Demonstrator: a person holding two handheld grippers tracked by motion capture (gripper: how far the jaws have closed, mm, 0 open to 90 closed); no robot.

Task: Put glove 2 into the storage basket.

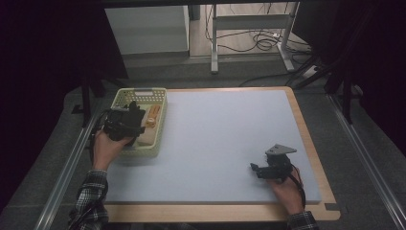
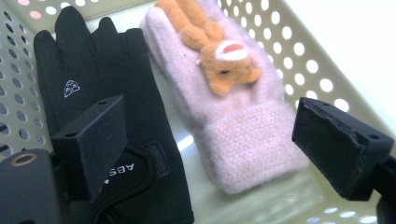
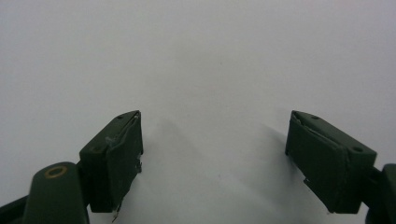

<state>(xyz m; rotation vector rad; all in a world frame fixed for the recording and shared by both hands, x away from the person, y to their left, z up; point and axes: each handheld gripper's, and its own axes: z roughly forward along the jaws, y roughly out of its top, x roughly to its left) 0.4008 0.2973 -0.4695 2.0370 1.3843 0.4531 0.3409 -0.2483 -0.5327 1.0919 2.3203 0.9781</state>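
My left gripper (image 2: 210, 140) hangs with its jaws spread wide inside the pale green basket (image 2: 322, 60), poised over a pink glove (image 2: 243, 121) with an orange plush animal (image 2: 219, 51) on its back; a black glove (image 2: 116, 93) lies just beside it, partly under one jaw. My right gripper (image 3: 212, 158) sits well apart, jaws spread too, over the bare blue-grey mat (image 1: 230, 143) near the table's (image 1: 306, 129) right edge.

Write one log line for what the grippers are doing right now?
left gripper: open, over pink glove in basket | black glove: beside it | right gripper: open, over bare mat
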